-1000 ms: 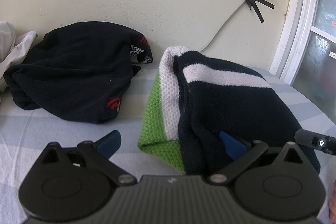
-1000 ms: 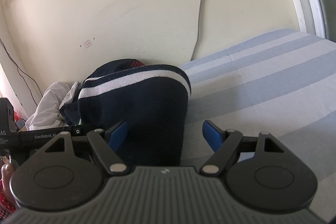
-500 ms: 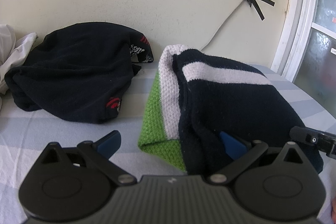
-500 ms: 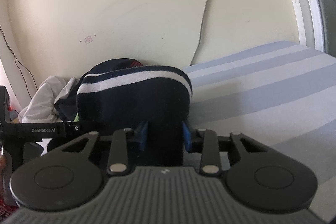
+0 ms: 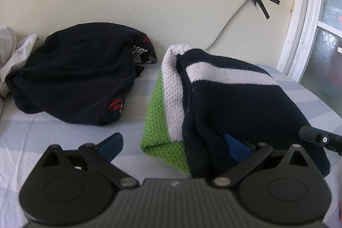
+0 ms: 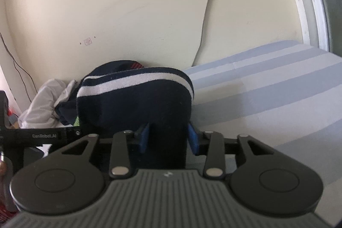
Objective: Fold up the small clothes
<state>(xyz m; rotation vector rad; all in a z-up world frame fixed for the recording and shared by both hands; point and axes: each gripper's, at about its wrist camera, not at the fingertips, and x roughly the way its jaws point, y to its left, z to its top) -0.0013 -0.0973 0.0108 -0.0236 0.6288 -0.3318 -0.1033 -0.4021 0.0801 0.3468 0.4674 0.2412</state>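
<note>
A knit garment (image 5: 224,99) in navy, white and green lies folded on the striped sheet (image 5: 53,131). My left gripper (image 5: 173,146) is open at its near edge: the left finger sits on the sheet, the right finger is tucked into the navy fold. In the right wrist view my right gripper (image 6: 167,138) is shut on the navy end of the same garment (image 6: 136,99), which stands up between the blue pads (image 6: 143,137).
A black garment (image 5: 81,76) with a red logo lies left of the knit one, against the wall. White cloth (image 5: 12,52) is bunched at the far left. A cable (image 5: 226,25) runs down the wall. A window frame (image 5: 303,14) stands at the right.
My right gripper has closed on the navy end of the knit garment. My left gripper has stayed open and barely moved.
</note>
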